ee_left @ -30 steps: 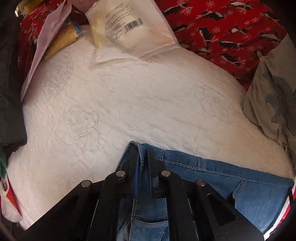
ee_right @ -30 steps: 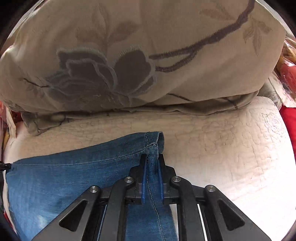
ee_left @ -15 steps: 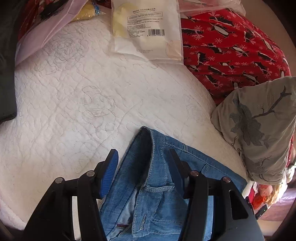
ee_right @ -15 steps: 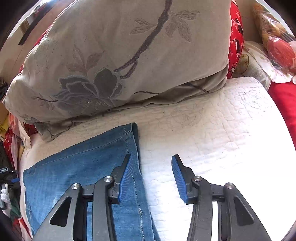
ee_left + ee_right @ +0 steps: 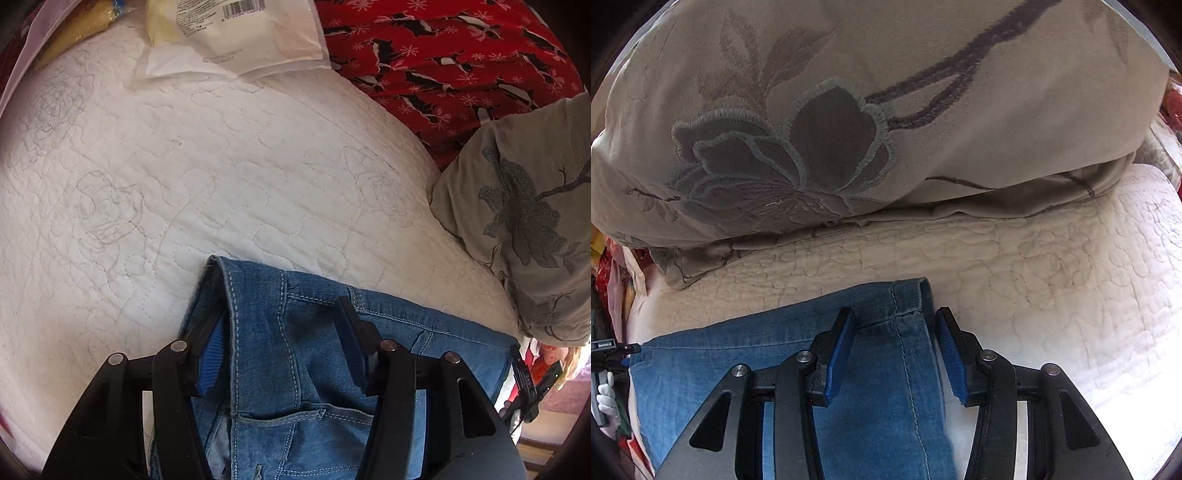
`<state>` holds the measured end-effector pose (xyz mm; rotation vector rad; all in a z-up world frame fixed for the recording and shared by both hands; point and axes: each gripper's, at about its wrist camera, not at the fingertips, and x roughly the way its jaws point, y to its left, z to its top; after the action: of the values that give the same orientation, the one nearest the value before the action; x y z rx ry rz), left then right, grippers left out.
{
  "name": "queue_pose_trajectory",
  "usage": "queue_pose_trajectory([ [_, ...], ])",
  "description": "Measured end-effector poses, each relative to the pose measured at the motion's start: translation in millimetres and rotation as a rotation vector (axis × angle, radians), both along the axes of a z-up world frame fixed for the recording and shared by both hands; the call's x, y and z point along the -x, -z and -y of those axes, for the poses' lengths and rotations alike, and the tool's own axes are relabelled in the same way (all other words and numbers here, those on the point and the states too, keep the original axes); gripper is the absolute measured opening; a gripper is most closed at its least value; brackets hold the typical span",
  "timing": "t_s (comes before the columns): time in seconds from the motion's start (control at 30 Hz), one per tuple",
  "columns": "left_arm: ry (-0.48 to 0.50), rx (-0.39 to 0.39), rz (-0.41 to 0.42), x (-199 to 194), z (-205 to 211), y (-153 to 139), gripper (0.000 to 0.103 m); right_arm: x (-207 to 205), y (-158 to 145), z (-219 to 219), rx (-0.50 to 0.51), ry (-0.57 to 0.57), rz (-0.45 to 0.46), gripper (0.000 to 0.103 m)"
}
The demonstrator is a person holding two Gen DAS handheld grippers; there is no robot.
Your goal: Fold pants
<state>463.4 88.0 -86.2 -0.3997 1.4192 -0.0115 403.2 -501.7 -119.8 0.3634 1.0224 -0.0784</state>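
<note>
Blue jeans (image 5: 303, 369) lie flat on the white quilt (image 5: 184, 166). In the left wrist view, their waistband corner with a pocket sits between the fingers of my left gripper (image 5: 277, 314), which is open; the blue pads stand off the denim on both sides. In the right wrist view, the hem end of a jeans leg (image 5: 738, 369) rests on the quilt (image 5: 1052, 277). My right gripper (image 5: 894, 314) is open over that hem, its pads apart from the cloth.
A large beige pillow (image 5: 849, 110) with an embroidered flower lies just beyond the hem, and shows at the right as the pillow (image 5: 524, 229). A red patterned cloth (image 5: 443, 55) and a white plastic package (image 5: 229, 37) lie at the quilt's far side.
Both grippers were shut on the jeans a second ago and have let go. Their fingers now stand apart, and the jeans rest on the quilt.
</note>
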Motion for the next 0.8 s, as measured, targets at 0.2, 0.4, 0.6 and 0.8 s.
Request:
queue_pose_trajectory([
  [0.2,0.050,-0.156,0.053,11,24,-14,0.009,-2,-16,-22,0.091,-0.111,0.003,0.008],
  [0.4,-0.007,-0.014,0.196,43,0,-64,0.001,41,-61,-25,0.070,-0.122,0.112,0.008],
  [0.6,-0.010,0.039,0.288,84,-8,-107,0.001,101,-105,-30,0.021,-0.130,0.202,0.008],
  [0.8,-0.005,0.067,0.402,145,-9,-142,0.001,176,-127,-41,-0.050,-0.127,0.274,0.008],
])
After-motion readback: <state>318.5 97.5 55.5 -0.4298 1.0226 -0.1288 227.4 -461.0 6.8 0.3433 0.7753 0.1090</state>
